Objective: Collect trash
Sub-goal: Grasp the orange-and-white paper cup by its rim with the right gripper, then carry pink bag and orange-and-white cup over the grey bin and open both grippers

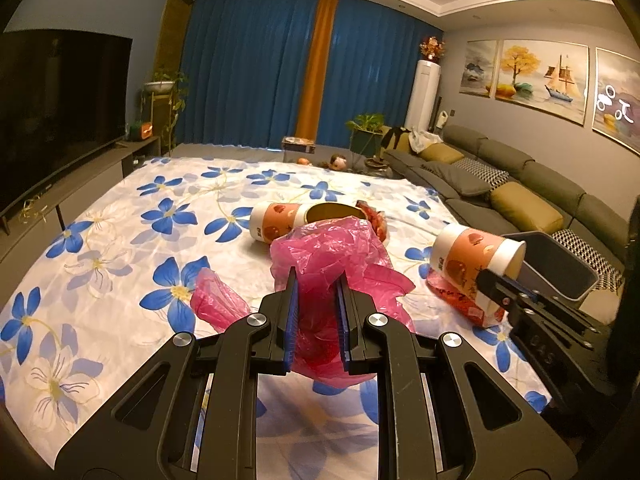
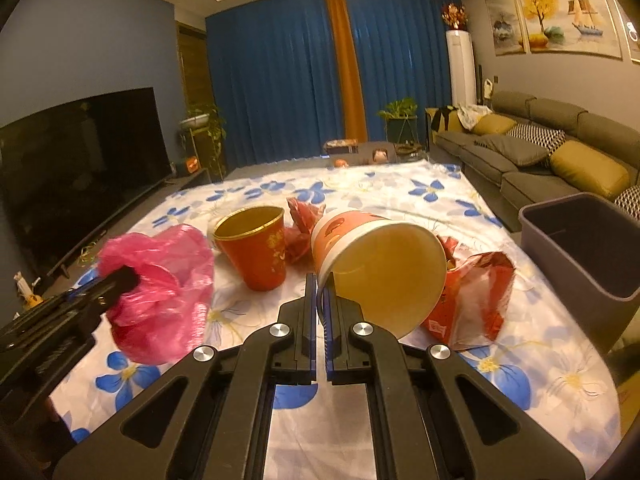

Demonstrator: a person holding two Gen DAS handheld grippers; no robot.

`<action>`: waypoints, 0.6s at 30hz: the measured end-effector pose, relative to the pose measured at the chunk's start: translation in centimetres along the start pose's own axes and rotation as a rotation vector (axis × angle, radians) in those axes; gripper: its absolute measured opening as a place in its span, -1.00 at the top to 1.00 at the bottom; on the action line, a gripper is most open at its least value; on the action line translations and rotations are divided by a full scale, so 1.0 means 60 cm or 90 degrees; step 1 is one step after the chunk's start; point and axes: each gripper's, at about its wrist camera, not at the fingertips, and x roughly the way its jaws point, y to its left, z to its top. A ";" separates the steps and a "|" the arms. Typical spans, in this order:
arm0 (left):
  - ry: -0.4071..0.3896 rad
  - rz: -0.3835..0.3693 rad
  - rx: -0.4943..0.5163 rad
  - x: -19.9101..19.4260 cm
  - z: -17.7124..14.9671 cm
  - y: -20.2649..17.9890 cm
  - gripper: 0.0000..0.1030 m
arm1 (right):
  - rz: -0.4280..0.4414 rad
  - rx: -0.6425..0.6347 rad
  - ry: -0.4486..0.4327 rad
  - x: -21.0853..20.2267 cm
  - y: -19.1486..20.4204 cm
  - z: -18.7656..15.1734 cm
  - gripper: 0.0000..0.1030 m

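Big floral sheet spread out flat, carrying everything. Grey bin sitting at the sheet's right edge, open top, just beside the raised cup. Pink plastic bag bunched up between the left gripper pads, jaws only a little apart and squeezing the film, rest of the bag billowing out ahead of the fingertips and hanging below them, near the sheet's near edge. Paper cup with orange print pinched by its rim in the right gripper, jaws practically together on the thin wall, cup lifted and tipped, mouth facing the camera, body sticking out right of the fingers. Crumpled red wrapper lying under and right of that cup. Red cup standing mid-sheet, a second printed cup on its side behind the bag
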 end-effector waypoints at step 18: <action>-0.013 -0.001 0.021 -0.022 -0.001 -0.039 0.69 | -0.008 -0.009 -0.056 -0.086 -0.024 -0.001 0.93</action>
